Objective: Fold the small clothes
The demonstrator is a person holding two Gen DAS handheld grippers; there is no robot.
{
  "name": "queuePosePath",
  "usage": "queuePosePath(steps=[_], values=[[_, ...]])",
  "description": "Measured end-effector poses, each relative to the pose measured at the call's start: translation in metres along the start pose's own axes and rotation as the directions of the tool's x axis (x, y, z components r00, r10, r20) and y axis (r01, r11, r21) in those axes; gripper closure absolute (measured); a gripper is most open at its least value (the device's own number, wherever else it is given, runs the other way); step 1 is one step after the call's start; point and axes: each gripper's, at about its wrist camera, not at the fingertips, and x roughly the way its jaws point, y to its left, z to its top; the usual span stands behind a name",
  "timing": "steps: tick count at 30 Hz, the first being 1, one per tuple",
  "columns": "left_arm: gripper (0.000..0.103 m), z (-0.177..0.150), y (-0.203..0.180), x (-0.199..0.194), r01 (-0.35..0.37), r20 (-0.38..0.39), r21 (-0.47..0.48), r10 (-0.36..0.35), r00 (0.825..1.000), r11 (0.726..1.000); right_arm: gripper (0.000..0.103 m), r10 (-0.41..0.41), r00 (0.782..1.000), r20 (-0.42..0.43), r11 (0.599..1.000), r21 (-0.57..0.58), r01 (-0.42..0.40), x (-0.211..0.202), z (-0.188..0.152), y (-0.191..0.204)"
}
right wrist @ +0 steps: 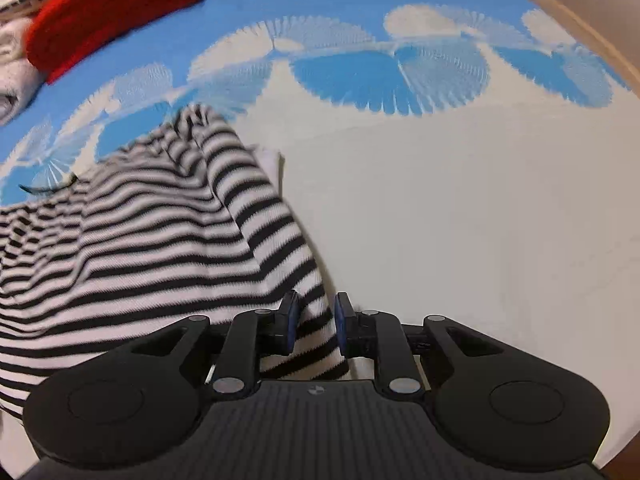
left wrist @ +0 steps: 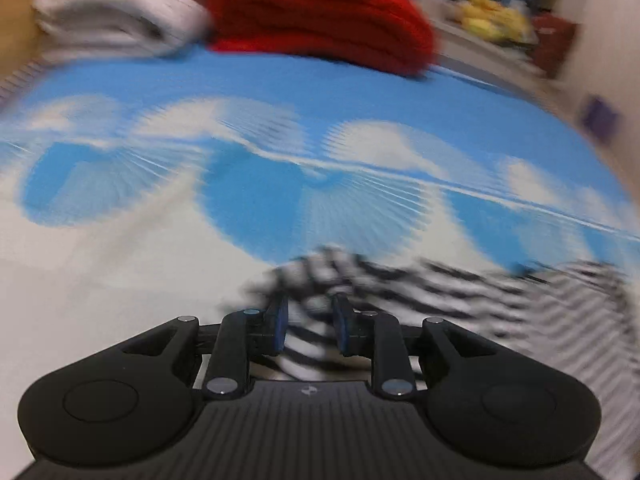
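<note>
A black-and-white striped garment (right wrist: 152,240) lies rumpled on a blue and white patterned cloth (right wrist: 440,184). My right gripper (right wrist: 316,312) has its jaws a little apart around the garment's right edge; a strip of striped fabric runs between the pads. In the blurred left wrist view, the same garment (left wrist: 440,292) stretches to the right, and my left gripper (left wrist: 310,312) has a bunched striped corner between its slightly parted pads. Whether either grip is tight cannot be told.
A folded red garment (left wrist: 320,16) and a folded white one (left wrist: 116,12) lie stacked at the far edge of the cloth; they also show in the right wrist view (right wrist: 116,12). Yellow objects (left wrist: 492,16) sit beyond on a counter.
</note>
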Motion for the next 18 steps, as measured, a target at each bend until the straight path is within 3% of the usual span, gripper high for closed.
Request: queuePosePath(steps=[2,4,6,9,11,13,16,18], values=[[0.076,0.003,0.012,0.005,-0.013,-0.011,-0.06,0.013,1.0,0.998,0.082,0.025,0.998,0.058,1.0,-0.008,-0.025,-0.012,0.0,0.001],[0.076,0.006,0.022,0.004,0.031,-0.054,-0.119,-0.038,0.998,0.992,0.077,0.062,0.994,0.094,0.998,-0.021,-0.061,-0.019,-0.001,0.001],[0.076,0.01,0.028,-0.01,0.097,-0.038,-0.144,-0.103,0.994,0.985,0.076,0.085,0.992,0.088,0.996,-0.046,-0.081,-0.02,-0.002,0.003],[0.075,0.01,0.027,-0.039,0.207,-0.019,-0.098,-0.21,0.978,0.973,0.076,0.087,0.993,0.077,0.994,-0.08,-0.081,-0.02,-0.003,0.006],[0.07,0.002,0.025,-0.05,0.285,-0.073,-0.046,-0.288,0.955,0.957,0.076,0.106,0.992,0.074,0.992,-0.078,-0.1,-0.021,-0.003,0.006],[0.07,-0.011,0.019,-0.056,0.32,-0.146,0.045,-0.311,0.939,0.946,0.07,0.134,0.99,0.05,0.989,-0.076,-0.131,-0.02,-0.005,0.008],[0.07,-0.033,0.015,-0.049,0.339,-0.266,0.169,-0.288,0.92,0.926,0.065,0.113,0.992,-0.057,0.982,-0.146,-0.12,-0.009,-0.015,0.018],[0.07,-0.053,0.021,-0.029,0.253,-0.369,0.219,-0.16,0.915,0.942,0.065,0.04,0.996,-0.081,0.973,-0.223,-0.057,-0.004,-0.022,0.026]])
